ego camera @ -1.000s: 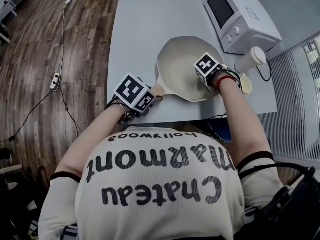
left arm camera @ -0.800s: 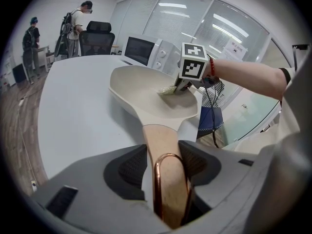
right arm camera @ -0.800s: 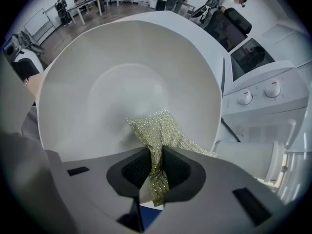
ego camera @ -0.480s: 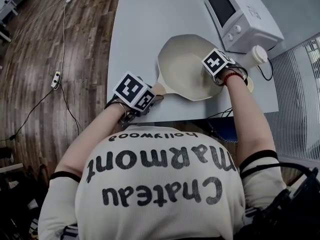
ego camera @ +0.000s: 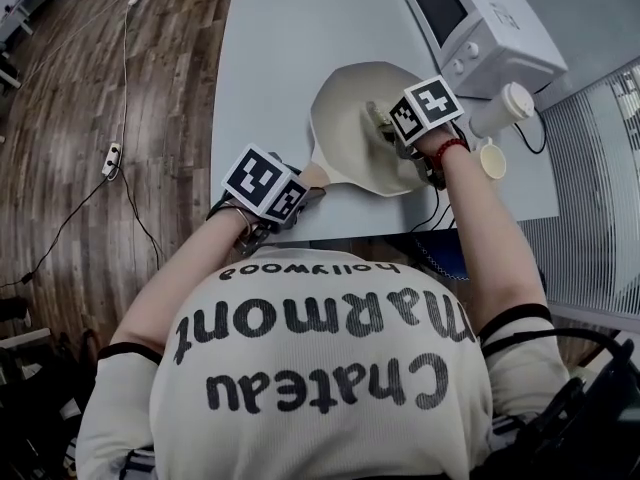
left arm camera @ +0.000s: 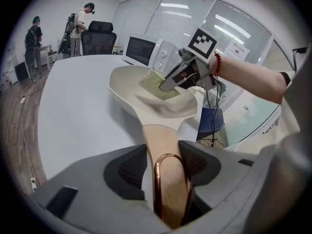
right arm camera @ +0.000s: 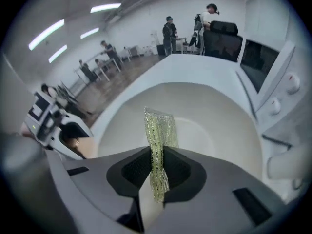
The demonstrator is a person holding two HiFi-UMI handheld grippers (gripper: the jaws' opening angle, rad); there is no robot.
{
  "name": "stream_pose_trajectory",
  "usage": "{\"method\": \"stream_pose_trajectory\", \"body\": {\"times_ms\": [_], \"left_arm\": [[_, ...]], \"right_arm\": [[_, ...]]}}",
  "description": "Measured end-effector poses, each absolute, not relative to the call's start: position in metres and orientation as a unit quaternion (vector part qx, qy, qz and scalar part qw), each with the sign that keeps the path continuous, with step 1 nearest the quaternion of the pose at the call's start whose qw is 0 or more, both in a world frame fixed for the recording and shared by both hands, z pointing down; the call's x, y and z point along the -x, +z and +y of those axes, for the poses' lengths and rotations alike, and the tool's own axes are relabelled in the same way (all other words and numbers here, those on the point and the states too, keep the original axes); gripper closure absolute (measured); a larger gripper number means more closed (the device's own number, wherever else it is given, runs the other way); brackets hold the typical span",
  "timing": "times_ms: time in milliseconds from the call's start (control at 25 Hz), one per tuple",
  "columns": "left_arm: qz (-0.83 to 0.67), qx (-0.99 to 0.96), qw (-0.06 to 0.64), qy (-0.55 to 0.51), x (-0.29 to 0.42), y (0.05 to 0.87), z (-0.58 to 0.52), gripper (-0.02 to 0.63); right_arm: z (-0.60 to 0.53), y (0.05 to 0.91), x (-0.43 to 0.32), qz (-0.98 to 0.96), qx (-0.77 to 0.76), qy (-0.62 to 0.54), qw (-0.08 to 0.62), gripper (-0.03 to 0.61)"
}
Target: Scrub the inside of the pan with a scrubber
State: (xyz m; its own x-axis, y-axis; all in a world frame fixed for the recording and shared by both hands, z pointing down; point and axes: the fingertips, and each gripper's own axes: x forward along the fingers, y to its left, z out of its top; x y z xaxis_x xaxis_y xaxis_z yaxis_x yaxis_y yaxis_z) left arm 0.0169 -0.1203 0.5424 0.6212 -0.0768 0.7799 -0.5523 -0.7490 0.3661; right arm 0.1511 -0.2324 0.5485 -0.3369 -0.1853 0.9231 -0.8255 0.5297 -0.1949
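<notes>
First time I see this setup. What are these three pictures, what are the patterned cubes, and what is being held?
No robot: a person holds two claws, and the patterned cubes are part of them. One picture comes from a camera on the person's head, looking down; the other two from cameras riding on each claw. On the table stand a pan and a microwave. The left claw is clamped on the pan's handle; the right claw pinches a yellow-green scrubber inside the pan.
</notes>
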Motion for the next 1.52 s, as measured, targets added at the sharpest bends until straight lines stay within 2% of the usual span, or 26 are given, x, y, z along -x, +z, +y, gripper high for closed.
{"method": "stream_pose_trajectory", "body": {"times_ms": [120, 200, 520, 840, 1200, 1520], "left_arm": [[-0.186, -0.847, 0.306, 0.394, -0.017, 0.542, -0.118, 0.397], [-0.184, -0.846, 0.304, 0.397, -0.016, 0.541, -0.117, 0.397], [-0.188, -0.845, 0.301, 0.401, -0.016, 0.541, -0.117, 0.397], [-0.211, -0.850, 0.278, 0.394, -0.015, 0.539, -0.118, 0.399], [-0.213, -0.851, 0.270, 0.397, -0.016, 0.538, -0.118, 0.399], [-0.182, -0.853, 0.274, 0.406, -0.009, 0.538, -0.118, 0.399]], "right_arm": [[-0.195, 0.545, -0.090, -0.753, -0.230, 0.493, 0.370, 0.515], [-0.179, 0.539, -0.066, -0.745, -0.178, 0.551, 0.330, 0.515], [-0.169, 0.550, -0.042, -0.693, -0.163, 0.641, 0.286, 0.517], [-0.148, 0.567, -0.070, -0.662, -0.197, 0.600, 0.404, 0.517], [-0.136, 0.576, -0.107, -0.624, -0.253, 0.545, 0.499, 0.517], [-0.125, 0.582, -0.135, -0.585, -0.278, 0.555, 0.522, 0.517]]}}
